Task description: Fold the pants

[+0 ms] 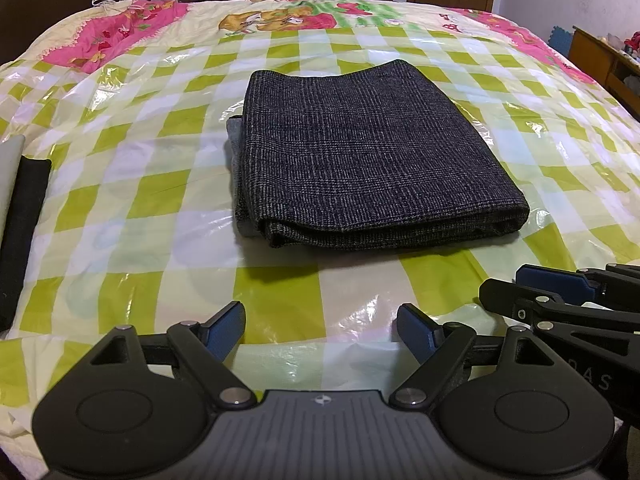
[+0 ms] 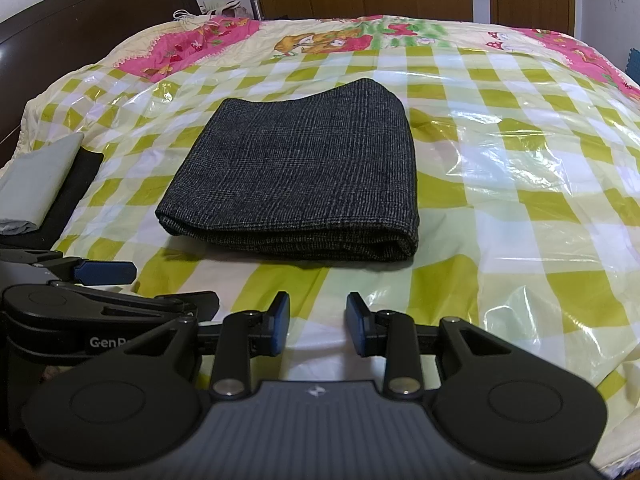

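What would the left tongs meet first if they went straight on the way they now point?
Probably the clear plastic sheet over the checked bedcover, just short of the folded dark pants. The left tongs stand open, empty and angled downward; depth is hard to judge.

Even indoor light, sharp focus — white glare on the plastic sheet (image 1: 360, 322), fisheye-bent edges.
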A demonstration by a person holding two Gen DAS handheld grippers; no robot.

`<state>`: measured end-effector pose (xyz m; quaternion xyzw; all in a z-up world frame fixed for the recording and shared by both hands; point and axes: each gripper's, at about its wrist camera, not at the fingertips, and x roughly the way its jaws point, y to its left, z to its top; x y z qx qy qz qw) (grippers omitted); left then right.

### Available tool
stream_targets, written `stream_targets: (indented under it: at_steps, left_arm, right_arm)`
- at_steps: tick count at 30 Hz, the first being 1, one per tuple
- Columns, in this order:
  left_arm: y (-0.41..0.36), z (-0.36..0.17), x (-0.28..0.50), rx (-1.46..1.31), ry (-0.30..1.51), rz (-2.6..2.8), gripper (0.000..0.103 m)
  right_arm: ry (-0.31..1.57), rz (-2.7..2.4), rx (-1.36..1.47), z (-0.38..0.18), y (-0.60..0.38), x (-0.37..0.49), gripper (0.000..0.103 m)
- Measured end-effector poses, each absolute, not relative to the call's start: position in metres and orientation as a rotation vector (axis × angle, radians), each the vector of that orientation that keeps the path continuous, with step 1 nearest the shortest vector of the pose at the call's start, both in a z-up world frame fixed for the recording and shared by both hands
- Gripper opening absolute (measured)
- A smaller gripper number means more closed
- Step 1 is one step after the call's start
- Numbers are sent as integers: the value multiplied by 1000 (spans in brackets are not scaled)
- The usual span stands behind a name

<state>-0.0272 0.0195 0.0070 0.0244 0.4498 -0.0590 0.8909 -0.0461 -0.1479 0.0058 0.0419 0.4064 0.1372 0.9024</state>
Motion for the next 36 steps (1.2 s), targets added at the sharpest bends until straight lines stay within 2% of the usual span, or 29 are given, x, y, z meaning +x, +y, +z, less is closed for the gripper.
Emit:
stream_targets:
  at_steps: [36]
  left_arm:
    - [21, 10, -28, 59, 929, -122, 91]
  right_arm:
    - [841, 282, 87, 7, -147, -47, 32]
